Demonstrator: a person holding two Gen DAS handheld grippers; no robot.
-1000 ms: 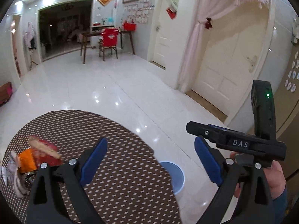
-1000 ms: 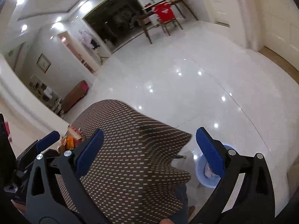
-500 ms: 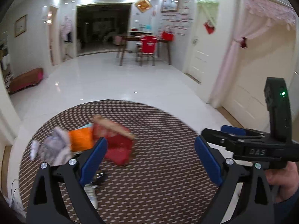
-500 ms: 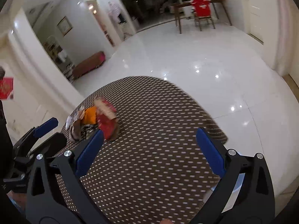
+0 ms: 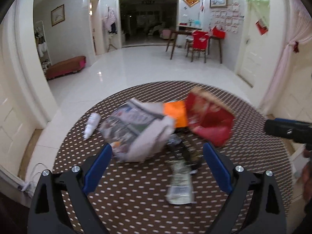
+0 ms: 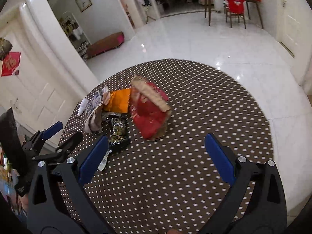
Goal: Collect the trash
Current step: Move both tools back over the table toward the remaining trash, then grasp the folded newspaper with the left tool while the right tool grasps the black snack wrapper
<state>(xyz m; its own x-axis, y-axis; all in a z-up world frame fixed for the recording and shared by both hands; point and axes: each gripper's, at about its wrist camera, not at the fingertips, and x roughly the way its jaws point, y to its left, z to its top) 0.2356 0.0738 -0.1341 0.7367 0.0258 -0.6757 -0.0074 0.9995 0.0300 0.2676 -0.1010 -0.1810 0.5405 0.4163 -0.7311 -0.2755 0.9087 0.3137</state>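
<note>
A heap of trash lies on a round brown dotted table [image 5: 136, 195] [image 6: 195, 156]: a crumpled newspaper [image 5: 136, 128] [image 6: 93, 113], an orange packet [image 5: 175, 115] [image 6: 119, 101], a red bag [image 5: 208, 120] [image 6: 150, 113], a dark foil wrapper [image 5: 185, 156] [image 6: 118, 130], a white flat wrapper [image 5: 180, 187] and a white tissue [image 5: 91, 124]. My left gripper [image 5: 158, 167] is open and empty, just short of the newspaper. My right gripper [image 6: 156, 159] is open and empty, short of the red bag. The left gripper also shows in the right wrist view [image 6: 52, 138].
Glossy white floor surrounds the table. A wooden desk with a red-covered chair [image 5: 198, 42] stands at the far wall. A low bench [image 5: 66, 67] is at the left. White doors and a pink curtain [image 5: 292, 44] are on the right.
Both views have swung from the floor and the blue bin at the table's side round to the trash heap, which now sits in front of both open grippers.
</note>
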